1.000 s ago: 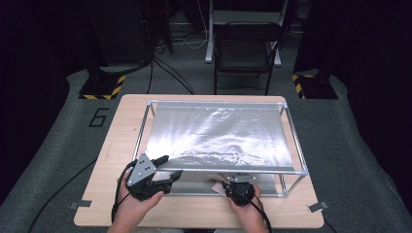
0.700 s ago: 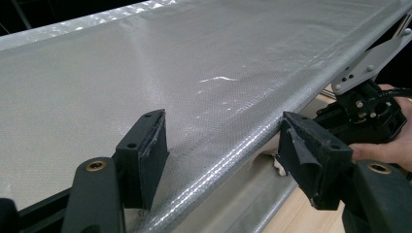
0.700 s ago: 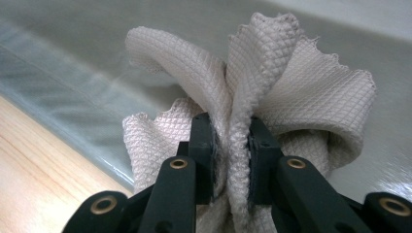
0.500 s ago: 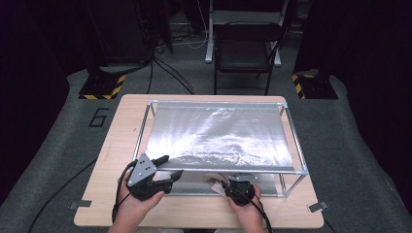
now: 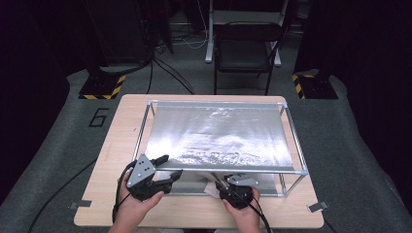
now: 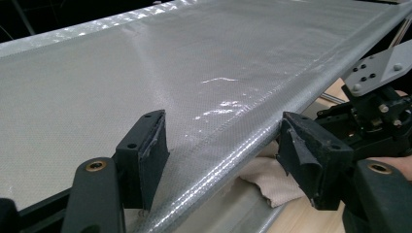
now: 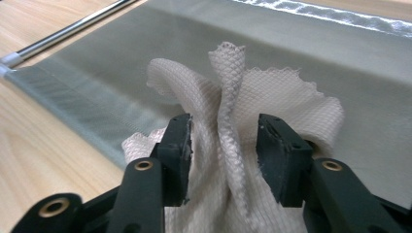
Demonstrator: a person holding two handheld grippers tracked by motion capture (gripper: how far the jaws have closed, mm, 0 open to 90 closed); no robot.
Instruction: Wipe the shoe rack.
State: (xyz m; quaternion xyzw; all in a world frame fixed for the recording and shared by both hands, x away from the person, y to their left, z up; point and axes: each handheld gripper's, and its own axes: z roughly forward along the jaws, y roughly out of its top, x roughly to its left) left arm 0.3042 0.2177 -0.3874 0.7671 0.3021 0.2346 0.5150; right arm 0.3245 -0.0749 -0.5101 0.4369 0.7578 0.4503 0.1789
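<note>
Right hand-held gripper (image 7: 222, 145) sat spread around the bunched cream mesh cloth (image 7: 233, 121); left hand-held gripper (image 6: 221, 145) spread, straddling the mesh rack's (image 6: 145, 73) front edge.

High view looks down over the table (image 5: 107, 145); both gripper views share the mesh rack (image 5: 218, 133) close-up.

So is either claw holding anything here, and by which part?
Left claw is open, straddling the shelf's front edge. Right claw brackets the cloth's raised fold, not closed.

Most of the cream mesh cloth (image 5: 212, 187) hidden under the silver sheet's (image 5: 218, 133) near edge.
</note>
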